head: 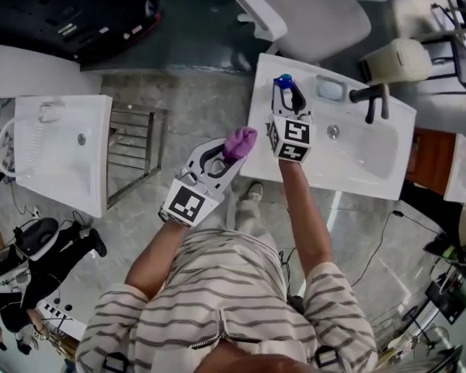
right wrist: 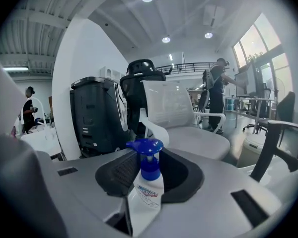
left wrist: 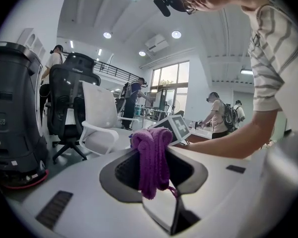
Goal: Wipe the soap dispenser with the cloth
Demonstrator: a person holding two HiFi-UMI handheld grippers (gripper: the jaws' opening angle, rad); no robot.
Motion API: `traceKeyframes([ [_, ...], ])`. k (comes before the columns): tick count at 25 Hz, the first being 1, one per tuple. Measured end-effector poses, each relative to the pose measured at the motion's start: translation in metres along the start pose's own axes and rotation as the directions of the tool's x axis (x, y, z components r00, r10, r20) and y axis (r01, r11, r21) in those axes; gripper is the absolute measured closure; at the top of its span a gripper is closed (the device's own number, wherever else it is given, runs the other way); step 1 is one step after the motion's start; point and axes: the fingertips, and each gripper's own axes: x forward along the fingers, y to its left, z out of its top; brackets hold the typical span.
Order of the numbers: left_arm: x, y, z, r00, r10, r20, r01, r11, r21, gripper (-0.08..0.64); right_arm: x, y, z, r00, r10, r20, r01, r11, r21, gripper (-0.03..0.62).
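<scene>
The soap dispenser (right wrist: 148, 190) is a white bottle with a blue pump head (head: 283, 81). My right gripper (head: 286, 93) is shut on it, with the bottle upright between the jaws in the right gripper view, over the left end of the white sink (head: 388, 173). The cloth (head: 241, 141) is purple and bunched. My left gripper (head: 231, 151) is shut on it, and it hangs down between the jaws (left wrist: 151, 165). The left gripper sits just in front and to the left of the sink, a short way from the bottle.
A black faucet (head: 370, 98) stands at the back of the sink, with a small dish (head: 330, 89) beside it. A white office chair (head: 311, 10) is behind the sink. A second white basin (head: 58, 150) and a metal rack (head: 136, 142) are to the left.
</scene>
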Motion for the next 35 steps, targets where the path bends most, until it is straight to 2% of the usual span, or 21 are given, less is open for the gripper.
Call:
traceKeyframes([
  [2,0.001,-0.002,-0.002,1.0,-0.011,-0.005,0.011,1.0,-0.005,0.436,0.007,-0.003,0.004,1.0,-0.005,0.007,0.005,1.0,-0.017,0.485],
  [6,0.001,-0.003,-0.007,1.0,-0.027,-0.009,0.026,0.999,-0.02,0.436,0.017,-0.001,0.008,1.0,-0.001,0.009,0.002,0.999,-0.034,0.488],
  [14,0.004,-0.002,-0.004,1.0,-0.024,0.016,0.025,0.998,-0.05,0.436,0.012,-0.004,0.005,1.0,-0.005,0.012,0.005,1.0,-0.005,0.491],
  [16,0.004,-0.002,-0.004,1.0,-0.021,0.017,0.022,0.998,-0.056,0.436,0.011,-0.003,0.003,1.0,-0.004,0.005,0.004,1.0,0.003,0.45],
  [19,0.004,-0.004,0.002,0.999,-0.018,0.031,0.02,0.998,-0.067,0.436,0.01,0.001,0.0,1.0,0.011,0.0,-0.011,1.0,0.008,0.431],
  [23,0.003,-0.008,0.002,1.0,-0.013,0.006,0.013,1.0,-0.005,0.436,0.009,0.007,-0.003,1.0,0.018,-0.015,-0.018,0.999,-0.032,0.377],
  [25,0.002,-0.009,0.003,1.0,-0.01,0.01,0.01,1.0,-0.006,0.436,0.01,0.008,-0.003,1.0,0.006,-0.019,-0.007,0.999,-0.047,0.348],
  [31,-0.007,-0.013,0.007,0.999,0.014,0.033,-0.013,0.999,-0.039,0.436,-0.006,0.006,-0.002,1.0,-0.006,-0.016,0.006,1.0,-0.026,0.331],
  [35,-0.01,-0.012,0.014,0.997,0.066,0.05,-0.064,0.997,-0.036,0.437,-0.03,0.006,0.016,1.0,0.014,0.024,-0.014,1.0,0.017,0.344],
])
